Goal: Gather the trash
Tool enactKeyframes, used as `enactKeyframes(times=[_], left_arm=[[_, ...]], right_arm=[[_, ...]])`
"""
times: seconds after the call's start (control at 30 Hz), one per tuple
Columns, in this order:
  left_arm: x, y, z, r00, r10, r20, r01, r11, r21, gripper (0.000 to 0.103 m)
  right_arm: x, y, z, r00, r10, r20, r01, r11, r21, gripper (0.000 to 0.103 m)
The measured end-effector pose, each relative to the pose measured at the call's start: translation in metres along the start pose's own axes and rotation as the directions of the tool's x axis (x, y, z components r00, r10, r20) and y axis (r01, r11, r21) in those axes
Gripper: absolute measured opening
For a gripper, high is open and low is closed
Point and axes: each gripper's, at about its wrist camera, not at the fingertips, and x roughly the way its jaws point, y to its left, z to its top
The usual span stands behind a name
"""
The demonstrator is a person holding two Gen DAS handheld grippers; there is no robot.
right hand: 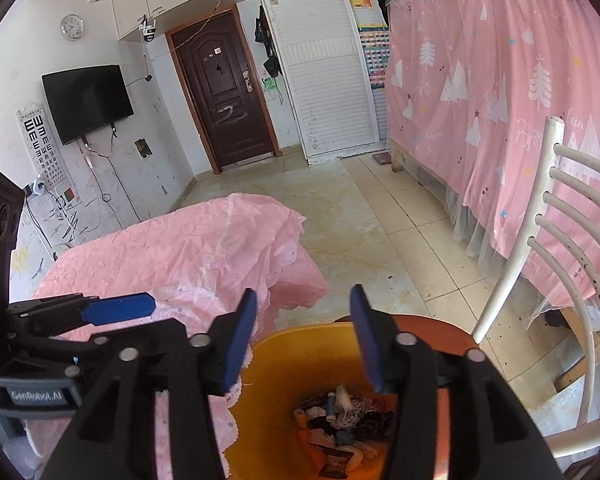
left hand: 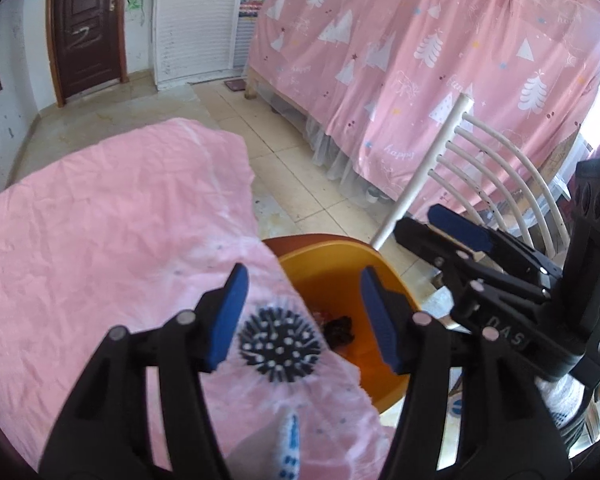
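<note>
L tongs (left hand: 300, 316): gaping wide, nothing btwn pads, hovering over table edge w/ spiky ball just below.
R tongs (right hand: 303, 336): spread wide too, empty, hanging right above bin mouth.
Spiky ball (left hand: 279, 347): black w/ white dots, lying on pink tablecloth (left hand: 100, 240), just under L tongs' left pad (left hand: 228, 320), beside bin rim. Judging as next pickup, not certain it counts as trash.
Bin (right hand: 276, 384): orange, sitting below & ahead of R tongs, down-right of L tongs; butting up to cloth's hanging edge.
Trash in bin (right hand: 344, 428): wrappers, small bottles, scraps piled at bottom, straight under R tongs.
Doing it well: centring L tongs on ball before lowering, closing on body not spike tips, keeping pads off cloth so no snagging.
Clearance: R tongs sitting close on L's right, over bin; pulling R back likely needed before drop.
Chair (right hand: 540, 240): white, slatted, well right of R tongs.
</note>
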Motion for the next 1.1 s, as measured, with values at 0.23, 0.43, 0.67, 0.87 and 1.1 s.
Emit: enactKeyframes(times=[0.23, 0.43, 0.67, 0.87, 1.1], left_arm=[[-0.028, 0.039, -0.005, 0.996, 0.072, 0.059, -0.07, 0.997, -0.04, 0.08], [-0.056, 0.079, -0.017, 0.986, 0.139, 0.096, -0.131, 0.987, -0.092, 0.088], [-0.092, 0.134, -0.035, 0.954, 0.261, 0.145, -0.234, 0.955, -0.18, 0.091], [-0.117, 0.171, -0.046, 0.921, 0.355, 0.162, -0.31, 0.918, -0.247, 0.091], [-0.14, 0.197, -0.059, 0.896, 0.409, 0.174, -0.348, 0.889, -0.298, 0.091]], right_arm=[[-0.001, 0.015, 0.005, 1.0, 0.01, 0.011, -0.01, 1.0, 0.005, 0.076], [0.005, 0.059, 0.011, 0.999, 0.042, 0.005, -0.041, 0.997, -0.061, 0.083], [0.017, 0.118, 0.015, 0.995, 0.1, 0.01, -0.098, 0.988, -0.118, 0.09], [0.026, 0.169, 0.018, 0.987, 0.157, 0.015, -0.153, 0.976, -0.154, 0.092], [0.037, 0.209, 0.016, 0.982, 0.188, -0.014, -0.187, 0.962, -0.199, 0.092]])
